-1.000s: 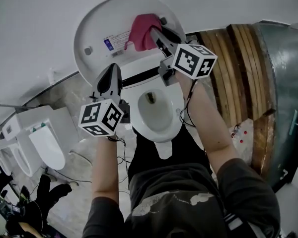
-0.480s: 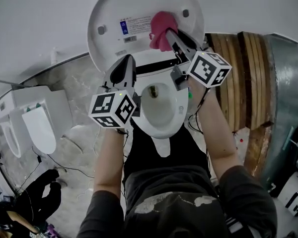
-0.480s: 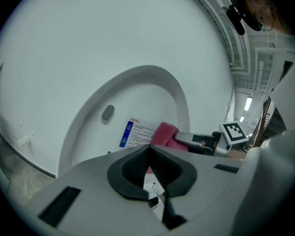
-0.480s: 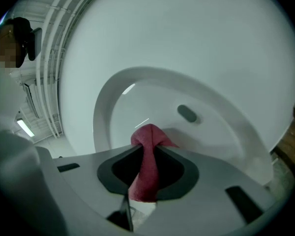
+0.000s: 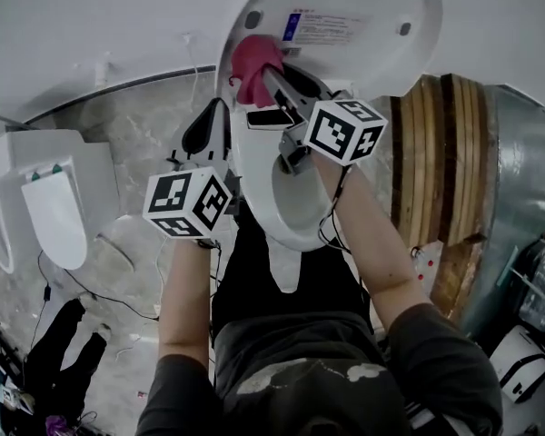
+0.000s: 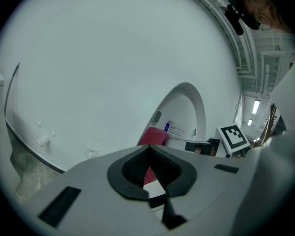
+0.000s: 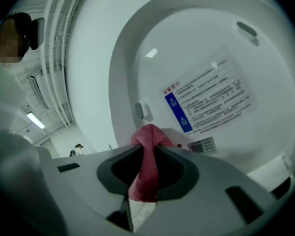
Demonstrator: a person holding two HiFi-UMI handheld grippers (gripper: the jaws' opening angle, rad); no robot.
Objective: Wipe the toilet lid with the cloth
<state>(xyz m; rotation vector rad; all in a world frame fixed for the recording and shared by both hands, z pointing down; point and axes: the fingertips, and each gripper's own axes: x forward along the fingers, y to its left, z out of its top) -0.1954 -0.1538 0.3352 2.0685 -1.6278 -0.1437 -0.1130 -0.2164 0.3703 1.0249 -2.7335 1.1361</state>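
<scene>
Right gripper (image 5: 271,78) had swept the cloth (image 5: 251,62) sideways past the label (image 5: 320,27). Its jaws clamped the pink cloth, bunched just ahead against the raised toilet lid (image 5: 372,3) near its rim. Left gripper (image 5: 215,107) jaws were closed, empty, clear of the lid. Wiping looked midway, with much surface left.

Our left arm (image 5: 183,289) and right arm (image 5: 379,248) reach up mid-frame; our left claw (image 5: 215,107) is closed and empty; our right claw (image 5: 265,73) pinches the cloth (image 5: 248,62).
</scene>
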